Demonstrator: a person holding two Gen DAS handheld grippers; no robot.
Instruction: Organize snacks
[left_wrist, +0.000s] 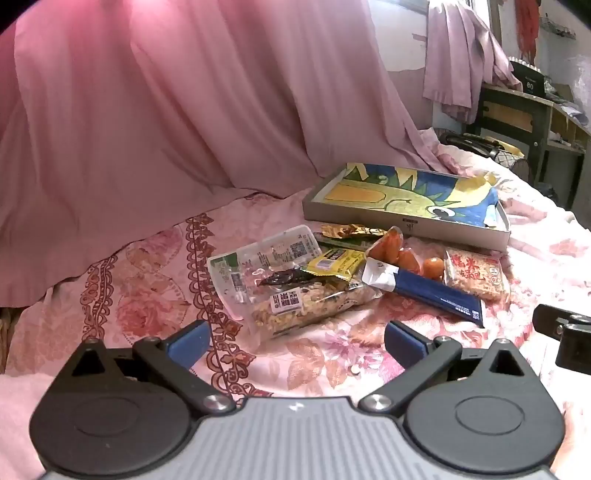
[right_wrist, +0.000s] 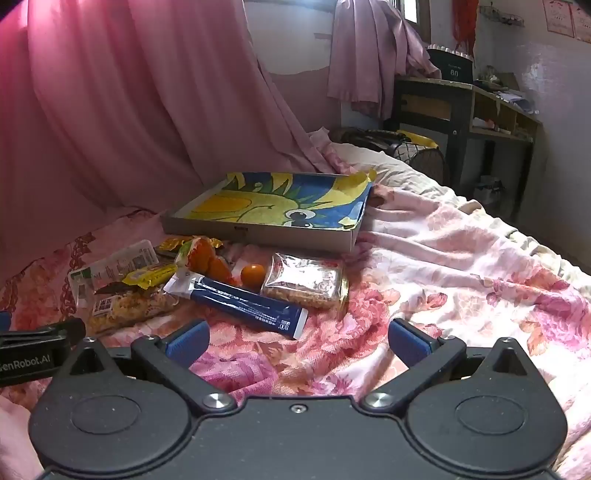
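both tools (left_wrist: 297, 341) (right_wrist: 298, 339) open, hovering near snacks (left_wrist: 314, 280), tray (left_wrist: 406, 225) beyond

The tray (left_wrist: 402, 221) hides the bedspread (left_wrist: 535, 258) behind its far wall, and a loose paper edge covers its right corner. In the snack pile (left_wrist: 317, 273) near the tray's front edge, the gold wrapper (left_wrist: 347, 232) lies mostly under the orange packet (left_wrist: 388, 247); the print on the blue pack (left_wrist: 436, 295) is too small to read. The clear bag (left_wrist: 258, 273) is partly buried, perhaps holding noodles. The right gripper's body (left_wrist: 569, 339) is cut off by the left view's right edge.
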